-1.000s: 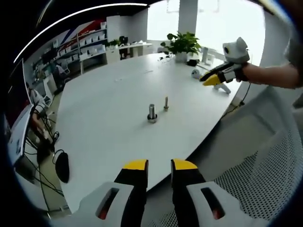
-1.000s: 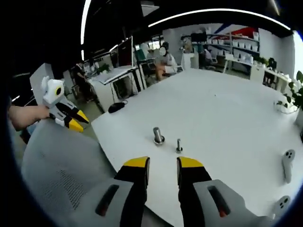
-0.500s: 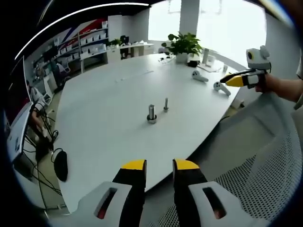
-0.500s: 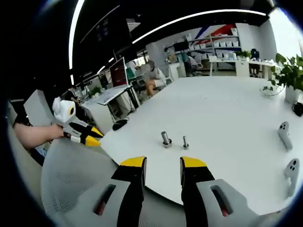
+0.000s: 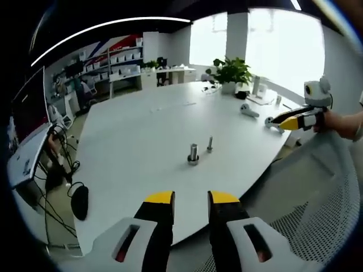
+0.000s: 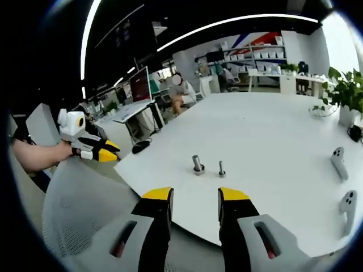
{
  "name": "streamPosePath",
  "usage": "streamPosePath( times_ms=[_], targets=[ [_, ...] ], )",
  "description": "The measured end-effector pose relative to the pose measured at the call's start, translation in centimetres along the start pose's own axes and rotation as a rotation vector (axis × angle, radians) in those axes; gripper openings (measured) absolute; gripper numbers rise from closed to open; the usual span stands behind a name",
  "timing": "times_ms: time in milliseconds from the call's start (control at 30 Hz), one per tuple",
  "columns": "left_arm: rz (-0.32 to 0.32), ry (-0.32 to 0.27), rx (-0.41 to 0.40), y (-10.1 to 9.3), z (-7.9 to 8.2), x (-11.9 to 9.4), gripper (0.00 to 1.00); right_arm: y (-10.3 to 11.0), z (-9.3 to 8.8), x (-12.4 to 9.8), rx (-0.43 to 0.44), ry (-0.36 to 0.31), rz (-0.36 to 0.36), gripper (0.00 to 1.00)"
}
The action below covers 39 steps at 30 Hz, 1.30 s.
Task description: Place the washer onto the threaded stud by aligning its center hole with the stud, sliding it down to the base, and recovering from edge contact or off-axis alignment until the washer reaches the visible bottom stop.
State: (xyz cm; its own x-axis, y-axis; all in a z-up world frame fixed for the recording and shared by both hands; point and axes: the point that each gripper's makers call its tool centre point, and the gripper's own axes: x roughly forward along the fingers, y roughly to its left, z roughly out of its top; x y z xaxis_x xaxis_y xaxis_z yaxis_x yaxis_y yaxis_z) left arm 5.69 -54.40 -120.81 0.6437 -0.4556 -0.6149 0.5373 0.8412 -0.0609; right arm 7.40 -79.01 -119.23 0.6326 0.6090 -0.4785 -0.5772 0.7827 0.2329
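We hold both grippers back from the counter (image 5: 130,130), well short of the parts. The left gripper (image 5: 190,198) and right gripper (image 6: 194,195) both have jaws parted and empty. Mid-counter stand two small metal pieces: a thicker stud (image 5: 193,154) with what looks like a washer at its base, and a thinner stud (image 5: 210,144) just beside it. We judge the washer light, stiff, slippery and thin; its outer rim is the best place to pinch.
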Motion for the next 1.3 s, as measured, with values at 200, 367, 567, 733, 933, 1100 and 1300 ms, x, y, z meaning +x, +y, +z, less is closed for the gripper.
streamPosePath(
  times_ms=[200, 367, 567, 733, 933, 1100, 1300],
  targets=[
    [0.007, -0.008, -0.006, 0.2, 0.1, -0.1, 0.23, -0.3, -0.3, 0.1, 0.008, 0.015, -0.014, 0.33],
    [-0.004, -0.003, -0.005, 0.0, 0.1, 0.0, 0.23, -0.5, -0.1, -0.1, 0.010, 0.001, -0.025, 0.33],
    [-0.023, 0.022, -0.003, -0.4, -0.3, 0.2, 0.22, -0.2, -0.4, 0.1, 0.020, 0.020, -0.003, 0.32],
    [-0.009, 0.000, 0.000, 0.0, 0.0, 0.0, 0.22, -0.8, -0.6, -0.1, 0.036, 0.028, -0.035, 0.32],
    [-0.057, 0.005, 0.008, -0.9, -0.1, 0.2, 0.22, -1.2, -1.4, 0.1, 0.041, 0.076, -0.062, 0.32],
    [-0.059, 0.006, 0.002, -1.0, -0.1, 0.1, 0.22, -1.2, -1.6, -0.1, 0.018, 0.094, -0.097, 0.32],
    [-0.096, -0.009, 0.002, -1.7, 0.1, 0.0, 0.22, -1.9, -1.1, -0.6, -0.009, 0.079, -0.179, 0.33]
  ],
)
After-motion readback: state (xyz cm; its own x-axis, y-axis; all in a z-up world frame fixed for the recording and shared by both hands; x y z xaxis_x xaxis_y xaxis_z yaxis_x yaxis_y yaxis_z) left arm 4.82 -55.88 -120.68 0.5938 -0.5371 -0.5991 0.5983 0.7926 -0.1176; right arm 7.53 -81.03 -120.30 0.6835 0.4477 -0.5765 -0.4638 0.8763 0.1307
